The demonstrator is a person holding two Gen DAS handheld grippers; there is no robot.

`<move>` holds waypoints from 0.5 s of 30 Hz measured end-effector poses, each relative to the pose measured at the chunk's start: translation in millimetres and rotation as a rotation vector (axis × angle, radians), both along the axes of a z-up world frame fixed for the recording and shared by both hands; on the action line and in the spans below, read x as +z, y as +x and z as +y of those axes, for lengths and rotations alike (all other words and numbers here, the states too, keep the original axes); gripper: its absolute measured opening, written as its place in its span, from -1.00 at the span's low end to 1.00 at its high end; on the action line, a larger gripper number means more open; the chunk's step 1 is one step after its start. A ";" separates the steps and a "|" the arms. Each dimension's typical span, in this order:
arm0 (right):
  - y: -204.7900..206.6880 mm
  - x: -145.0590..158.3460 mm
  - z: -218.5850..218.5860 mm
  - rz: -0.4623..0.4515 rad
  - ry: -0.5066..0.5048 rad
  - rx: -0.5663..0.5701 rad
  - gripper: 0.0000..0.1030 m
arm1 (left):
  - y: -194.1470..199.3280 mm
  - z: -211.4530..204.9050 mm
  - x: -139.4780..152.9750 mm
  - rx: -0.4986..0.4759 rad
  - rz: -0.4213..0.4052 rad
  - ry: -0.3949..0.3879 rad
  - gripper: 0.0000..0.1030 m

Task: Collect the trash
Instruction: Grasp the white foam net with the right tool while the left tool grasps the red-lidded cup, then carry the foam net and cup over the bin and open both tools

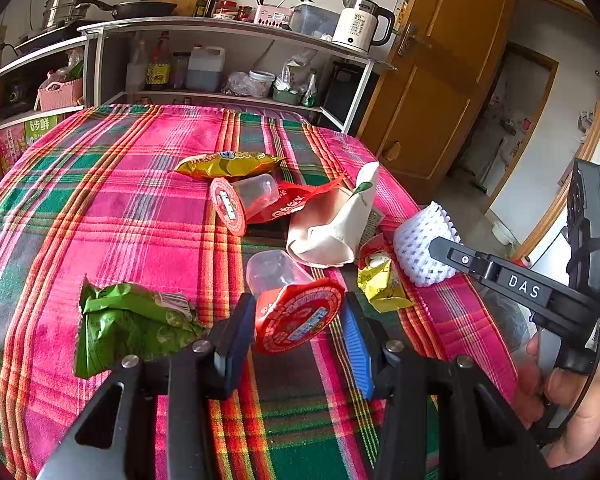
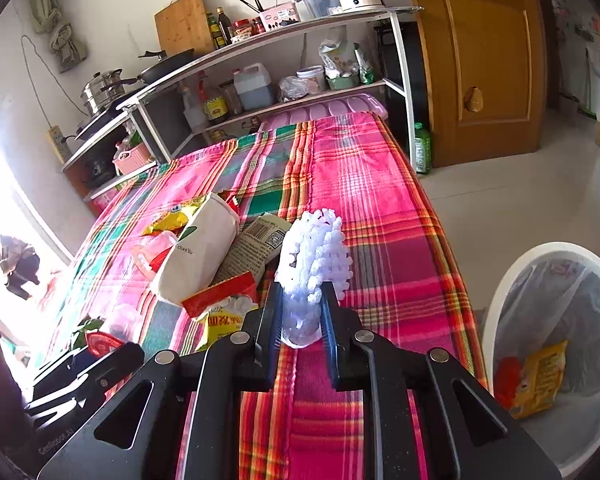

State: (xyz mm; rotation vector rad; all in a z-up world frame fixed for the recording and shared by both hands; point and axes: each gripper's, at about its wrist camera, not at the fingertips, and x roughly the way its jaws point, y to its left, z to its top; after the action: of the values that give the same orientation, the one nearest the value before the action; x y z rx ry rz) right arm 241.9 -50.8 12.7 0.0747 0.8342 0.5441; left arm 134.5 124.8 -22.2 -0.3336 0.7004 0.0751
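Observation:
My left gripper is shut on a clear plastic cup with a red foil lid, held by the lid end just above the plaid cloth. My right gripper is shut on a white foam fruit net, which also shows in the left wrist view. More trash lies on the cloth: a green wrapper, a second red-lidded cup, a yellow snack bag, a red wrapper, a white paper bag and a small yellow packet.
A white bin lined with a clear bag stands on the floor at the right of the table and holds a yellow and a red wrapper. A kitchen shelf with a kettle, bottles and pots stands behind the table. A wooden door is at the right.

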 end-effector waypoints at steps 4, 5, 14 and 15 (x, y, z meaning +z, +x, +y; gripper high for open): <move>-12.9 8.5 -12.3 -0.015 0.014 0.000 -0.64 | -6.9 -10.5 9.7 -0.021 -0.020 0.015 -0.12; -16.5 10.7 -16.5 -0.018 0.017 -0.003 -0.64 | -8.0 -14.1 12.8 -0.027 -0.026 0.019 -0.12; -47.4 26.6 -60.5 -0.047 0.029 -0.044 -0.64 | -17.4 -48.2 35.2 -0.099 -0.071 0.050 -0.12; -50.8 27.9 -66.2 -0.050 0.029 -0.051 -0.64 | -17.7 -52.5 37.3 -0.110 -0.075 0.053 -0.12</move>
State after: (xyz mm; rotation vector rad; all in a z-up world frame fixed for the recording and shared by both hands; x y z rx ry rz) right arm 191.1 -117.0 40.5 0.1089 0.7739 0.5079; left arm 116.7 72.3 15.1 -0.2457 0.6401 -0.0233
